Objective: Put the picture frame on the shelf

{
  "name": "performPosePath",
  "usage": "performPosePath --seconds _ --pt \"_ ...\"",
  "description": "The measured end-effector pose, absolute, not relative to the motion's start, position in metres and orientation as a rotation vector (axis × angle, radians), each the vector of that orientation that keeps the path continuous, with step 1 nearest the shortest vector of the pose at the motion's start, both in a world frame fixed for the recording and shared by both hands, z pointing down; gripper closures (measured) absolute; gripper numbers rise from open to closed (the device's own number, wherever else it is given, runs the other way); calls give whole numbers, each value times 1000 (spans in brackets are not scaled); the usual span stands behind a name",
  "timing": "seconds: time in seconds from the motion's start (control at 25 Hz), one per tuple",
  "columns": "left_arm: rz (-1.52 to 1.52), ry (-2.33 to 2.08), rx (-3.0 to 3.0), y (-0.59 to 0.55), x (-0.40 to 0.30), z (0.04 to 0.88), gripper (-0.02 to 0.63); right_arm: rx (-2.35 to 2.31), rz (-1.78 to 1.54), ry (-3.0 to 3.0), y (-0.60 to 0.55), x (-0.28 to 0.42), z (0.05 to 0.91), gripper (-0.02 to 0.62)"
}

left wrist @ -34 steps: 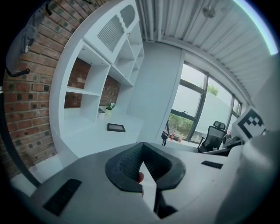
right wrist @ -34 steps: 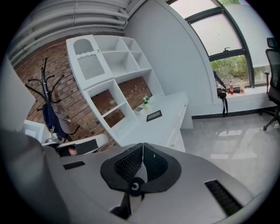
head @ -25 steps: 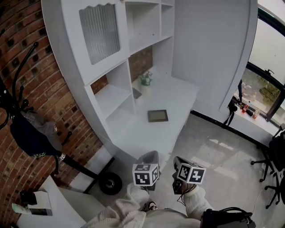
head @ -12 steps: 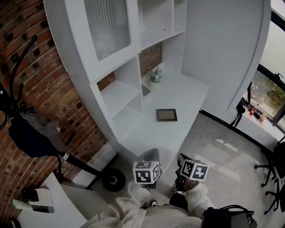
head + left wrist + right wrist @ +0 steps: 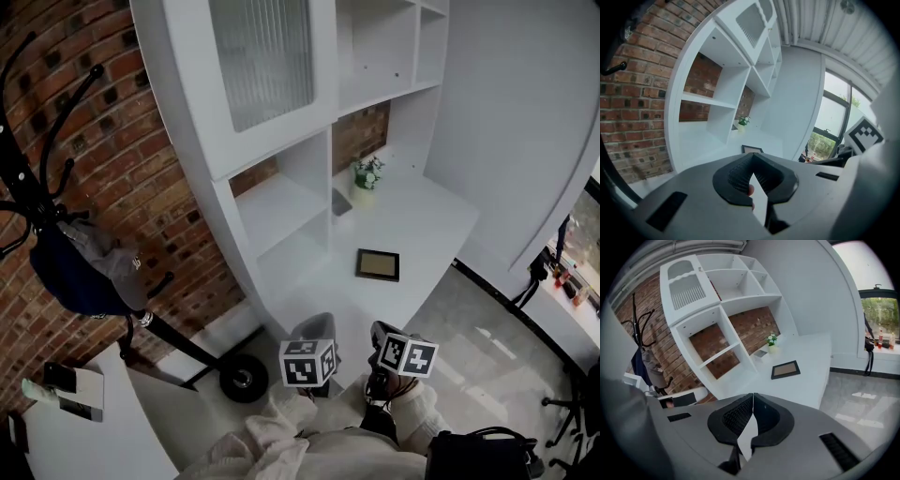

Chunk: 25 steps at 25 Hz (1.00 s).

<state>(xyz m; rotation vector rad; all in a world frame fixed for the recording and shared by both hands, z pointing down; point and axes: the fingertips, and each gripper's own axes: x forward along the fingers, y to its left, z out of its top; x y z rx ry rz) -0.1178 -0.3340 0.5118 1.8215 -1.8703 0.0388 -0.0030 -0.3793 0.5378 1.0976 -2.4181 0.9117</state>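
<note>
Since a second ago the head view has swung, so the white shelf unit [image 5: 281, 187], the bench [image 5: 441, 225] and the picture frame [image 5: 378, 264] all sit further right in it. The frame itself lies flat on the bench as before, well apart from both tools. The left tool [image 5: 753, 153] and right tool [image 5: 753, 393] are pressed together on nothing. Best to spread one wide on approach and pinch the frame's raised edge.
</note>
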Motion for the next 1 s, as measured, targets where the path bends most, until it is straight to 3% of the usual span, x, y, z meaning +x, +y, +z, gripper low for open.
performPosePath --seconds 1.0 --pt "-43 -2161 1366 -416 -137 532 598 545 793 -2450 -511 -67 554 571"
